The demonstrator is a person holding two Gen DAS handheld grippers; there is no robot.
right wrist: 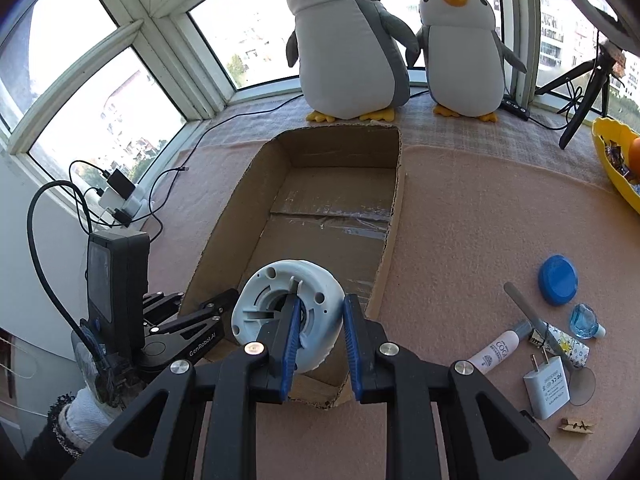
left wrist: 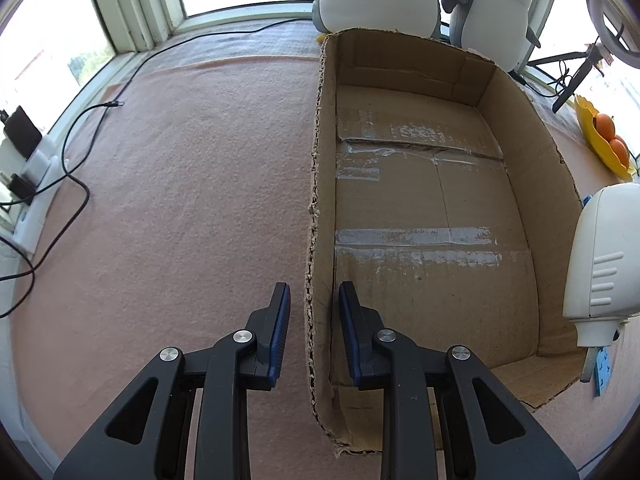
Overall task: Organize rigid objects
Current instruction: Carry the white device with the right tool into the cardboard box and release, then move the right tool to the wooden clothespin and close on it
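Note:
An open cardboard box [left wrist: 420, 208] lies empty on the pink cloth, also in the right wrist view as the box [right wrist: 332, 200]. My left gripper [left wrist: 314, 292] sits astride the box's left wall [left wrist: 316, 184] near the close corner. Its jaws are drawn narrow, and a thin gap shows on each side of the wall. My right gripper [right wrist: 320, 300] is shut on a round white plastic device [right wrist: 272, 280], one pad in its hollow centre and one outside the rim. It holds the device over the box's near end. That device [left wrist: 600, 252] shows at the right edge.
Two plush penguins [right wrist: 352, 40] stand behind the box by the window. Right of the box lie a blue lid [right wrist: 558, 280], white charger [right wrist: 546, 390], tube [right wrist: 494, 352], small blue bottle [right wrist: 584, 320] and clothespin [right wrist: 576, 426]. A yellow fruit bowl [right wrist: 616, 172], a tripod and cables [left wrist: 80, 184] ring the cloth.

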